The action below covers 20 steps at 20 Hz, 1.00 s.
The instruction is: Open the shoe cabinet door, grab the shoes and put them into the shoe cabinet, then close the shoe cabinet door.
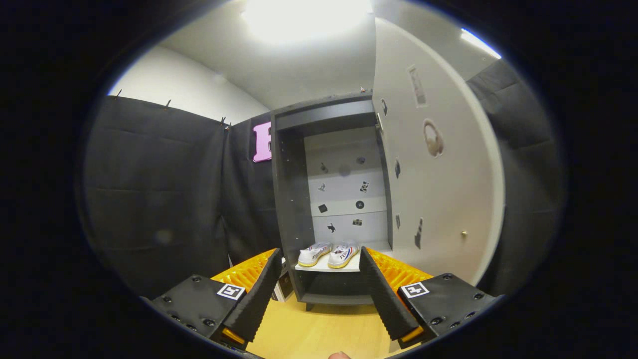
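The dark shoe cabinet [290, 199] stands ahead of me with its pale door [438, 199] swung wide to the right. A small knob [464, 233] sits low on the door. A pair of white shoes [329, 254] rests side by side on the white lower shelf [349, 267] inside the cabinet, toes towards me. My gripper [319, 289] is open, well short of the cabinet, and holds nothing. The shoes lie beyond the gap between the fingers.
Black cloth walls close in on the left and behind the door on the right. The wooden floor [319, 334] runs from under my fingers to the cabinet foot. A small box [284, 286] sits on the floor at the cabinet's left foot. Stickers dot the cabinet's back panel and the door.
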Tool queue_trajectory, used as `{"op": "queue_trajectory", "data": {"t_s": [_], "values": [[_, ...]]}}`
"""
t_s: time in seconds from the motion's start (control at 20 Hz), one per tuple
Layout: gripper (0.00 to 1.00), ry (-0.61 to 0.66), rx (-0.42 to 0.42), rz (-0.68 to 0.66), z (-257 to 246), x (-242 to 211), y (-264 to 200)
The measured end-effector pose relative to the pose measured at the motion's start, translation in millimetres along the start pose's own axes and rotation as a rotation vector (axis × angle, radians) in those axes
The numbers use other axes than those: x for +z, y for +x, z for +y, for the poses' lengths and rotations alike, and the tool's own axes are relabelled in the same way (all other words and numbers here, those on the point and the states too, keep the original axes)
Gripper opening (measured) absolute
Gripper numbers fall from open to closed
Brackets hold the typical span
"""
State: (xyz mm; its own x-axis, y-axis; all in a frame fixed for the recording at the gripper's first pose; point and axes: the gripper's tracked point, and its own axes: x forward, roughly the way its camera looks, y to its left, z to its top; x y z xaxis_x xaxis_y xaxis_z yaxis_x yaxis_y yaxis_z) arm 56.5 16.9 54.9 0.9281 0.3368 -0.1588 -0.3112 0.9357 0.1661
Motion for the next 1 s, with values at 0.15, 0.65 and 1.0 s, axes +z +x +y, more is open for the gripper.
{"op": "queue_trajectory", "data": {"t_s": [0.15,0.65,1.0], "values": [[0.97,-0.019,0.01,-0.004,-15.1,10.3,-30.0],[0.97,0.047,0.011,0.017,-125.7,25.9,-90.8],[0.97,0.082,-0.004,0.079,-187.3,-1.1,-72.6]]}}
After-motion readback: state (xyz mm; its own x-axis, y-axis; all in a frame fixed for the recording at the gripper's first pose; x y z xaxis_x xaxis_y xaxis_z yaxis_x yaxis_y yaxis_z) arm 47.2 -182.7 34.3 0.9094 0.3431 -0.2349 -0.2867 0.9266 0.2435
